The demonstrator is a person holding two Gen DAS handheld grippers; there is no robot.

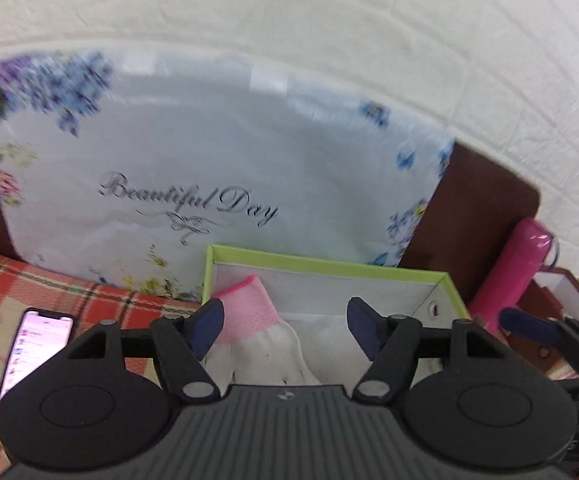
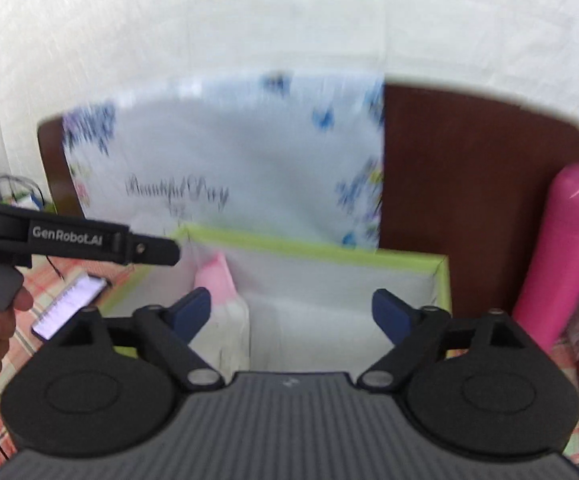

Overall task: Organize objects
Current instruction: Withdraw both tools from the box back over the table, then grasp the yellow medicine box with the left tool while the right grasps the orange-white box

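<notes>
A green-rimmed box (image 1: pixel 329 266) with a white inside stands on the plaid bed cover. A white glove with a pink cuff (image 1: pixel 257 332) lies in its left part; it also shows in the right wrist view (image 2: pixel 219 280). My left gripper (image 1: pixel 285 326) is open and empty, held over the box with the glove between and beyond its fingers. My right gripper (image 2: pixel 291 312) is open and empty over the same box (image 2: pixel 329 250). A lit phone (image 1: pixel 35 350) lies on the cover left of the box. A pink bottle (image 2: pixel 557 264) stands right of it.
A floral "Beautiful Day" bag (image 1: pixel 209 168) leans on the brown headboard (image 2: pixel 469 184) behind the box. The left gripper's body (image 2: pixel 73 240) and the hand holding it sit at the left of the right wrist view. A white brick-pattern wall is behind.
</notes>
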